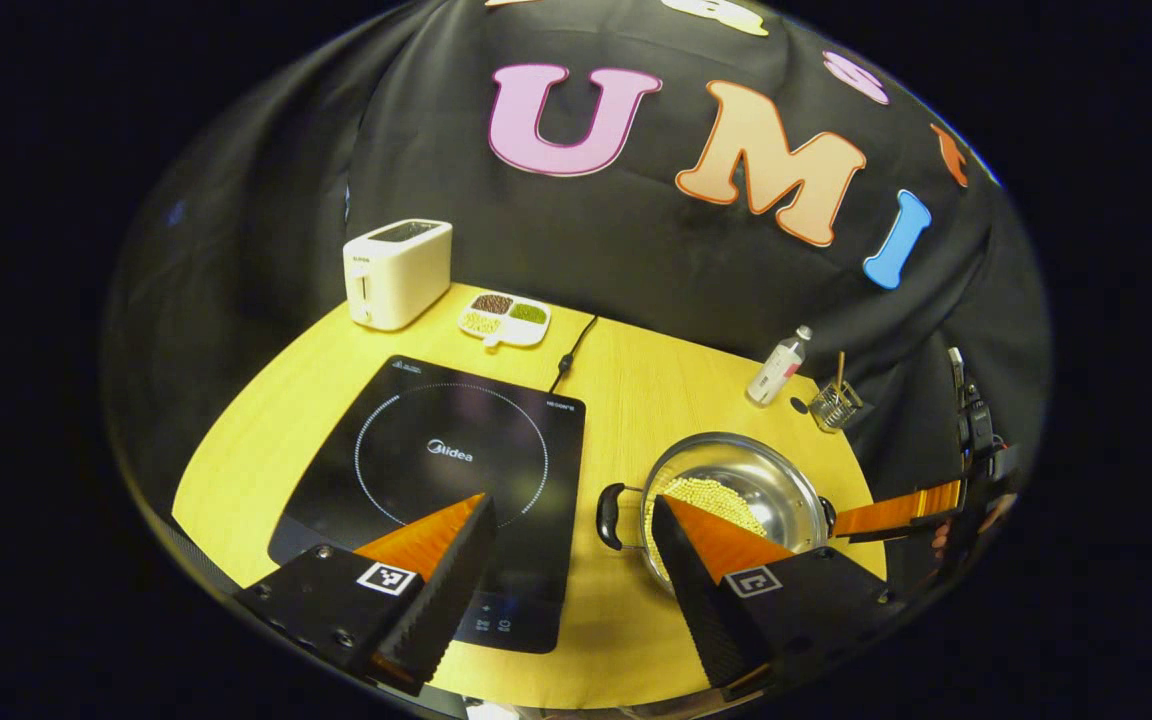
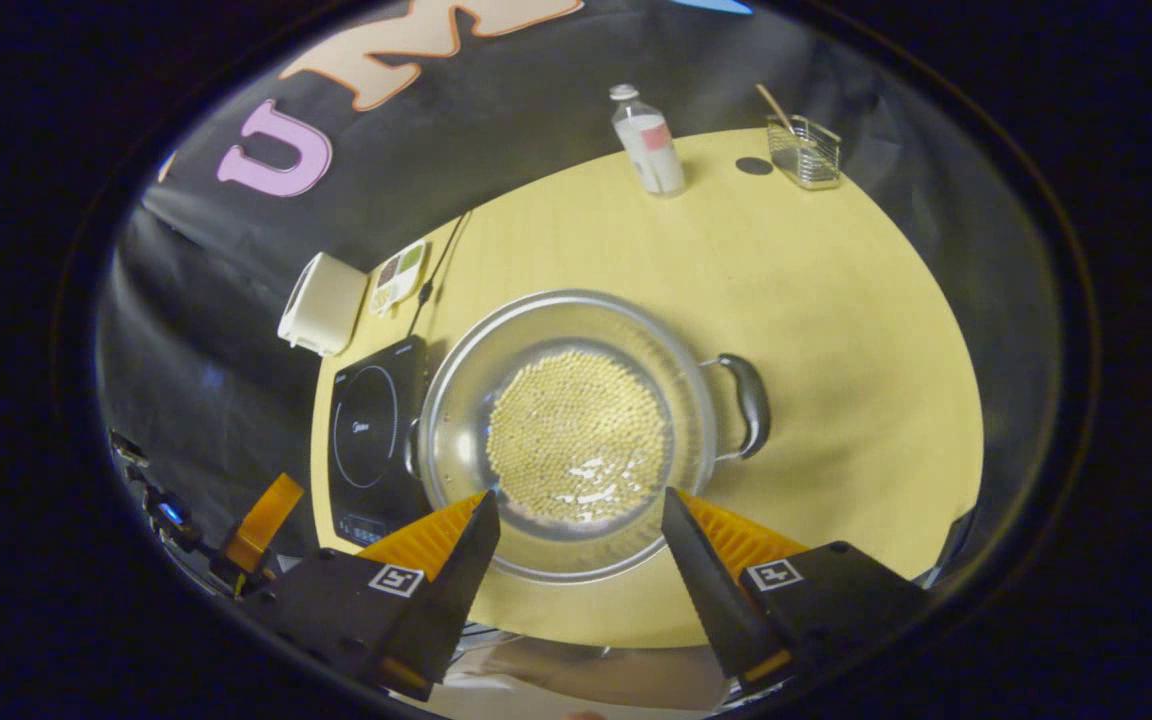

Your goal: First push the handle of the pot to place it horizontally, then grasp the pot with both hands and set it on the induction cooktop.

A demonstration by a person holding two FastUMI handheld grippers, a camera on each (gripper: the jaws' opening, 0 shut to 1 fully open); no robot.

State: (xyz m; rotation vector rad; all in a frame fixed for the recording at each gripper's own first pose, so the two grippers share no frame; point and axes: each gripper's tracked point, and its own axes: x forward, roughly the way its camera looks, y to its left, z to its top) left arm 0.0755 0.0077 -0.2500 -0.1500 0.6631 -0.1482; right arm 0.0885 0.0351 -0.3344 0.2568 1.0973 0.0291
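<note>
Two open claws, left claw [image 1: 576,510], right claw [image 2: 581,505], over pot [image 2: 536,330]

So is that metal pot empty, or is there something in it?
Not empty. The pot stands upright with no lid, and a layer of small pale yellow beads covers its bottom; the steel wall above them is bare.

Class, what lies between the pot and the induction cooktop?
Bare yellow table; the left gripper view shows it between the pot and induction cooktop.

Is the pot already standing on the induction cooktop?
No, in the left gripper view the pot stands on the yellow table, beside the induction cooktop and not on its black glass.
</note>
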